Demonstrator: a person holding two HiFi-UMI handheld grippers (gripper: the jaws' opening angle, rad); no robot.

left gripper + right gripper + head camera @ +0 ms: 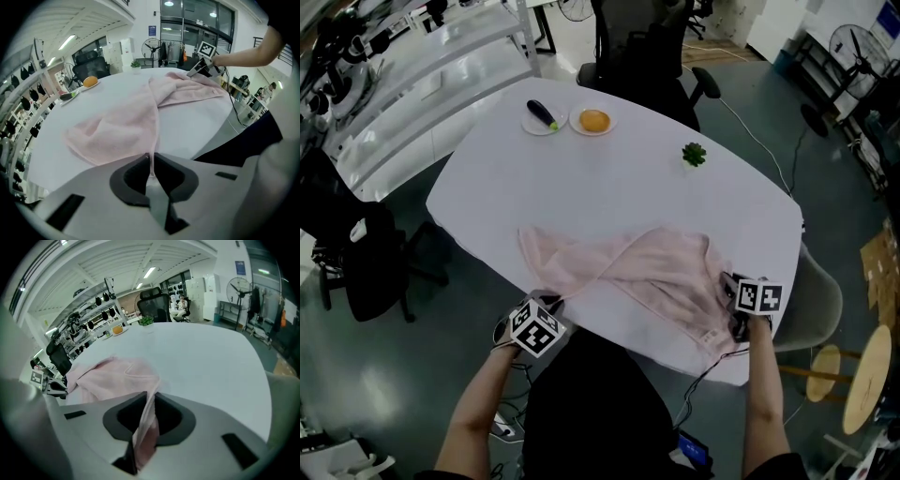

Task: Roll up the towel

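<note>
Left gripper view shows the left gripper (150, 161) pinched almost shut on a thin edge of the pink towel (122, 126). The towel spreads away from it, crumpled, across the white table (197, 126). In the right gripper view, the right gripper (151, 401) clamps a thicker fold that hangs between its jaws. In the head view the marker cubes (536, 330) hide both pairs of jaws.

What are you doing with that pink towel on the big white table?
A person holds a two-jaw gripper in each hand. The left gripper is pinching the near edge of the pink cloth towel. The right gripper is pinching the towel's right end. The towel lies crumpled and folded over itself on the big white table, so it is not rolled up yet.
</note>
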